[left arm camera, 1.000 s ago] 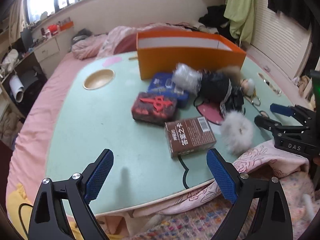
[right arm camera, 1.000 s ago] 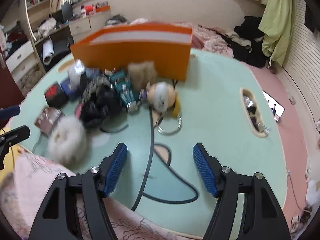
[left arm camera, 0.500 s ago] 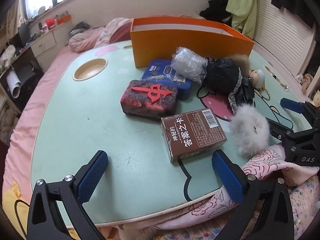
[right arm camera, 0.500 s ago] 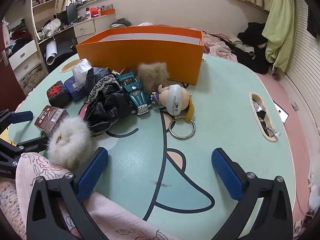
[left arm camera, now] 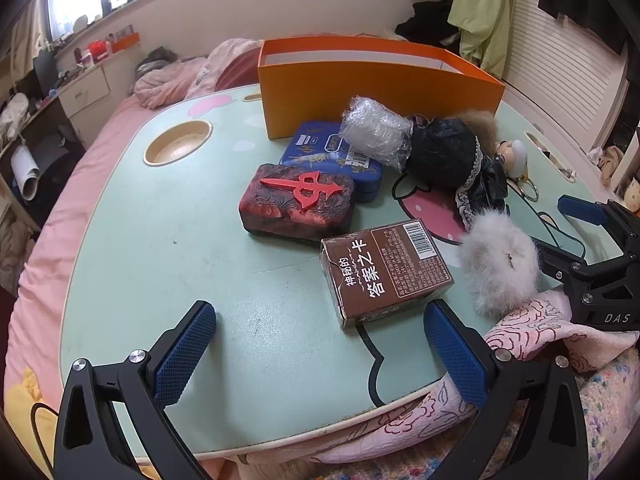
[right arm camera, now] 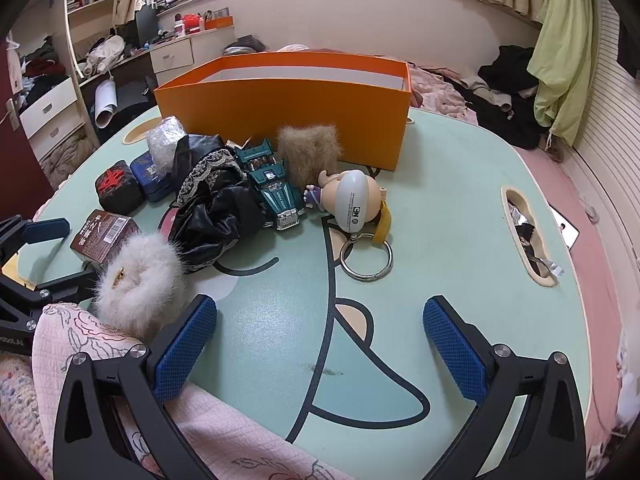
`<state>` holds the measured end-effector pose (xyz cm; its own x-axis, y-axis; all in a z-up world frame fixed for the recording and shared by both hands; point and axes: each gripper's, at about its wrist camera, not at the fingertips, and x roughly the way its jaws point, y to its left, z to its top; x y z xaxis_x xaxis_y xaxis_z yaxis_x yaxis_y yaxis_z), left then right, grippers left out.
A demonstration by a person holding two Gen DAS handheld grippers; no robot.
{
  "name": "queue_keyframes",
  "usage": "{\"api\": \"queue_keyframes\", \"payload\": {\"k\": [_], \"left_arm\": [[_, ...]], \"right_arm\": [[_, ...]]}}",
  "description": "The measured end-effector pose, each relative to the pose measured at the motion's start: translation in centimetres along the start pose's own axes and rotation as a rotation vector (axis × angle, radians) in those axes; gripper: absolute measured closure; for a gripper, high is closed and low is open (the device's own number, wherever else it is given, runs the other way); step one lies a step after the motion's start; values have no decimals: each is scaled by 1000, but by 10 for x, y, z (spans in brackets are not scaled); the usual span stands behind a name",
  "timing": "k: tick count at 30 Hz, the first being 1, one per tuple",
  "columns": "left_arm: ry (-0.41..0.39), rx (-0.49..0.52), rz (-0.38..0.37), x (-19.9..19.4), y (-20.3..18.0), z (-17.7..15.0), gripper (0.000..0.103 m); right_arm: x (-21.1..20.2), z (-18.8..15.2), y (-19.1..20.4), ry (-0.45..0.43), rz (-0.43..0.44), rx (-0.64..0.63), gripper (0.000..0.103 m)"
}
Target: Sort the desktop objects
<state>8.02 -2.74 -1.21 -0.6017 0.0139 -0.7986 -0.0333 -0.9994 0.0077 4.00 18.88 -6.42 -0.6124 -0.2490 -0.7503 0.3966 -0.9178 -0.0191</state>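
An open orange box stands at the back of a mint table. In front of it lie a brown card box, a red-and-black mahjong-tile case, a blue tin, a bubble-wrap bundle, black lace cloth, a white fluffy puff, a green toy car, a brown fur piece and a doll keychain. My left gripper is open, just short of the card box. My right gripper is open over bare table, the puff by its left finger.
A round cup recess is at the table's back left and a slot with small items at its right. Pink floral cloth lies along the near edge. A bed, drawers and hanging clothes surround the table.
Both grippers have opened wider and moved closer to the table. The views have steadied from blur; the objects have not moved.
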Motion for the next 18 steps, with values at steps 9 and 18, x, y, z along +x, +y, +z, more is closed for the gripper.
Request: {"api": "queue_keyframes", "payload": {"k": [9,18], "left_arm": [[0,0,0,0,0,0,0],[-6,7,-2,0,0,1,0]], "right_arm": [[0,1,0,1,5,-5,0],[-1,0,1,-1,10,-9,0]]}}
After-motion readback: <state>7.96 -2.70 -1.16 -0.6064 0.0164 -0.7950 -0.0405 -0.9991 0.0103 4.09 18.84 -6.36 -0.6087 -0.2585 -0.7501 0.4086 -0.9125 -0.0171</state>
